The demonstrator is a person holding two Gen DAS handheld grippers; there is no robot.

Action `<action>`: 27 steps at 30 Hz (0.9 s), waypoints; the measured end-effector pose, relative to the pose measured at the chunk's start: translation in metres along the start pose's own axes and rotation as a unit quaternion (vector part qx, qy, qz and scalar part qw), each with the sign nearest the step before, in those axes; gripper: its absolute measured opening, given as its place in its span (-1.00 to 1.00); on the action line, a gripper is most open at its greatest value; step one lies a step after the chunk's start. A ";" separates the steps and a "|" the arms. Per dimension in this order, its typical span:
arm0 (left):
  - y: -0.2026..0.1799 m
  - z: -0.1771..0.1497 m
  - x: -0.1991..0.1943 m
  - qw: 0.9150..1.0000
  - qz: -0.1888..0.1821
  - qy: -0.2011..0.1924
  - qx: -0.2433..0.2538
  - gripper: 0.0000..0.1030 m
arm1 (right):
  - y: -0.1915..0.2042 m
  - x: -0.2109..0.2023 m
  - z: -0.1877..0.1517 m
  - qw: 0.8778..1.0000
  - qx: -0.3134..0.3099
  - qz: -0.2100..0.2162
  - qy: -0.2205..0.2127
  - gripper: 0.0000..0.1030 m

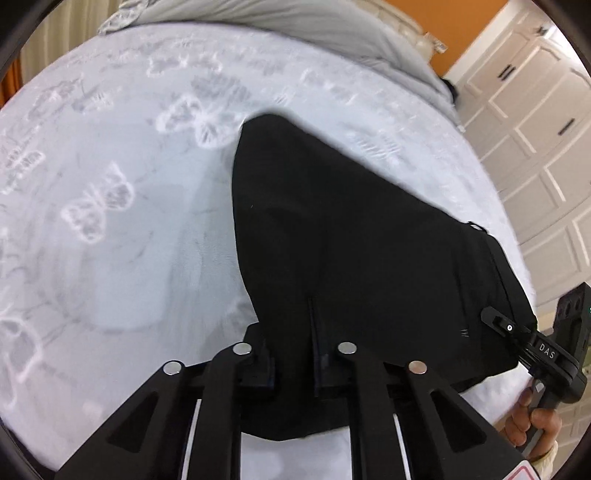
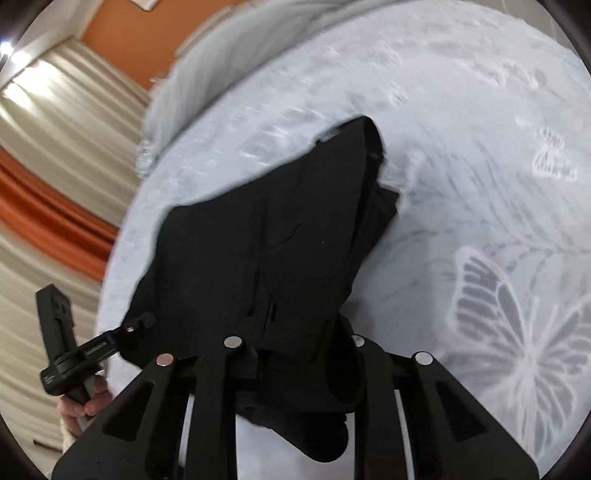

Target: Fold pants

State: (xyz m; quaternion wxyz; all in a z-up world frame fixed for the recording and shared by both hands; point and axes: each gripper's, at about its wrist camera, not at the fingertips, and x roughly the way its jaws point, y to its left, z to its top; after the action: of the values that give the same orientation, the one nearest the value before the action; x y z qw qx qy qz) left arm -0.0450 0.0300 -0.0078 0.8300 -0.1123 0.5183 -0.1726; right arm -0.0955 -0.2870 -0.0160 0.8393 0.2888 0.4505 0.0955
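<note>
Black pants (image 1: 351, 240) lie partly folded on a white bedspread (image 1: 110, 221) with butterfly prints. My left gripper (image 1: 291, 354) is shut on the near edge of the pants, the cloth draped over its fingers. My right gripper (image 2: 295, 343) is shut on the other near corner of the pants (image 2: 266, 251), which hang bunched between its fingers. The right gripper also shows at the right edge of the left wrist view (image 1: 502, 325), and the left gripper shows at the lower left of the right wrist view (image 2: 136, 325). The fingertips are hidden by the cloth.
A grey duvet (image 1: 332, 26) is bunched at the far side of the bed. White panelled wardrobe doors (image 1: 535, 129) stand on one side, beige and orange curtains (image 2: 55, 166) on the other. The bedspread (image 2: 480, 184) spreads wide around the pants.
</note>
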 end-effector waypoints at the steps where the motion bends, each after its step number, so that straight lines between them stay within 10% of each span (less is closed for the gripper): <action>1: -0.004 -0.005 -0.015 1.000 -0.004 0.000 0.008 -0.82 | 0.007 -0.012 -0.008 1.000 -0.012 0.001 0.002 -0.63; 5: 0.006 -0.042 -0.047 1.000 0.002 0.029 0.002 -0.77 | -0.002 -0.019 -0.051 0.999 0.001 -0.005 0.052 -0.55; 12: 0.016 -0.088 -0.016 0.993 0.111 0.036 0.007 0.19 | -0.029 0.000 -0.081 0.996 0.061 -0.015 0.069 0.21; 27: 0.003 -0.087 0.003 0.990 0.132 0.035 0.035 0.47 | 0.001 0.011 -0.089 0.997 0.009 -0.060 0.054 0.66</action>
State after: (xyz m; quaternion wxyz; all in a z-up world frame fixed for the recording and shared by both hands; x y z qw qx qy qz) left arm -0.1220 0.0310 -0.0493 0.8305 -0.0074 0.5506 -0.0838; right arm -0.1617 -0.2459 -0.0612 0.8155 0.2629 0.5125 0.0562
